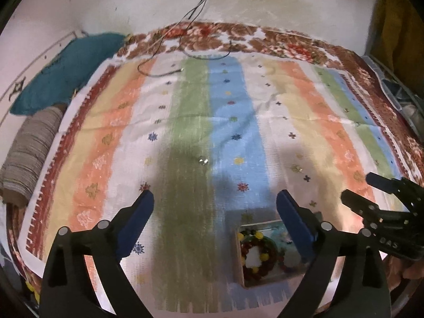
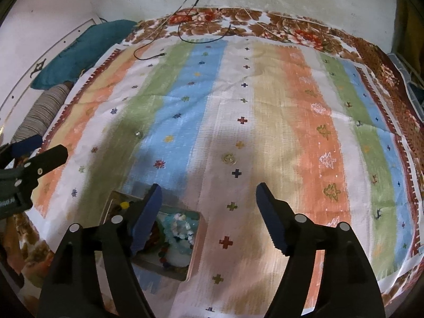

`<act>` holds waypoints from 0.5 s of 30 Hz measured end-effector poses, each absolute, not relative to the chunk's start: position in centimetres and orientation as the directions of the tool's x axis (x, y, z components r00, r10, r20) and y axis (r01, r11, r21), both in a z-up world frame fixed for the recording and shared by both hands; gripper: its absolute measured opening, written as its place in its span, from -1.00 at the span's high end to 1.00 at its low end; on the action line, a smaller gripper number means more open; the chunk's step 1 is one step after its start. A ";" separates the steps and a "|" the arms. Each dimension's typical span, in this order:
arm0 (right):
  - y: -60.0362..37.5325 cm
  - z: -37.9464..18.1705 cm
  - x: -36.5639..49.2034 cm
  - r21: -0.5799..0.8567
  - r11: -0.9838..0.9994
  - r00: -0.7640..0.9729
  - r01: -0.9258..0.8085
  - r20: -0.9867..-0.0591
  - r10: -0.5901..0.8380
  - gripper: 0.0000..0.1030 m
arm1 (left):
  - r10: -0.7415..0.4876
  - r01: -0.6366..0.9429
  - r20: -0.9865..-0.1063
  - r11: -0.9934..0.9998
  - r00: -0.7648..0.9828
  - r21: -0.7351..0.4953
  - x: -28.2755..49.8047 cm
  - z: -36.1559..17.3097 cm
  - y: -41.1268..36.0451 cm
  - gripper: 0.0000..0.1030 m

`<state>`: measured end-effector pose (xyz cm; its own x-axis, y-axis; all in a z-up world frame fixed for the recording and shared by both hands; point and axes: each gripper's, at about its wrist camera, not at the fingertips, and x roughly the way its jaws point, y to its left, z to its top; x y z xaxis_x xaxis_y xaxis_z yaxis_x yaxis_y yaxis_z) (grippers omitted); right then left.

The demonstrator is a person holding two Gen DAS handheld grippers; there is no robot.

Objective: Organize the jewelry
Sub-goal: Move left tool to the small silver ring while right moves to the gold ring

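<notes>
left gripper (image 1: 215,202): nearest the lens, jaws spread wide, nothing between the pads. below its right finger sits the wooden box (image 1: 239,259) on the striped cloth (image 1: 185,122); a red-and-yellow beaded bracelet (image 1: 256,255) lies inside, pale blue beads beside it. one small shiny stud (image 1: 203,160) lies loose on the green stripe, well ahead of the box.

right gripper (image 2: 209,198): jaws wide, empty. a second small gold-toned piece (image 2: 228,158) lies loose ahead of it.

judgement: loose pieces are light, tiny, hard, likely slippery; pinch across the body with the pad tips, pressing into the soft cloth. risk of flicking them away.
</notes>
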<state>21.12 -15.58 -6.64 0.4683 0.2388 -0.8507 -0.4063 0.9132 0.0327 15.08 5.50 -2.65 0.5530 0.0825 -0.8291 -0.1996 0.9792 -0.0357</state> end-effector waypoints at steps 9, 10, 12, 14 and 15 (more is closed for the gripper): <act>-14.8 -8.3 23.1 0.014 0.918 0.446 -0.396 -0.871 0.205 -0.58 | 0.096 -0.224 -0.856 0.974 0.508 -0.024 17.4 -4.4 6.4 -0.78; -14.7 -8.4 23.2 0.015 0.918 0.444 -0.396 -0.872 0.206 -0.58 | 0.093 -0.222 -0.858 0.975 0.506 -0.026 17.7 -4.5 6.4 -0.78; -14.4 -8.5 23.6 0.008 0.918 0.450 -0.397 -0.870 0.202 -0.58 | 0.105 -0.224 -0.858 0.975 0.502 -0.012 18.1 -4.7 6.4 -0.78; -14.2 -8.7 24.0 -0.001 0.920 0.453 -0.392 -0.870 0.192 -0.59 | 0.105 -0.225 -0.863 0.974 0.494 -0.011 18.7 -5.1 6.4 -0.78; -14.1 -8.8 24.2 0.000 0.921 0.451 -0.390 -0.872 0.191 -0.58 | 0.101 -0.226 -0.867 0.974 0.488 -0.014 19.0 -5.4 6.5 -0.78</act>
<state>24.22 -14.11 -8.85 0.4511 0.1912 -0.8717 -0.3904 0.9207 -0.0001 18.96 6.53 -5.38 0.4876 0.1007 -0.8672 -0.2257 0.9741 -0.0138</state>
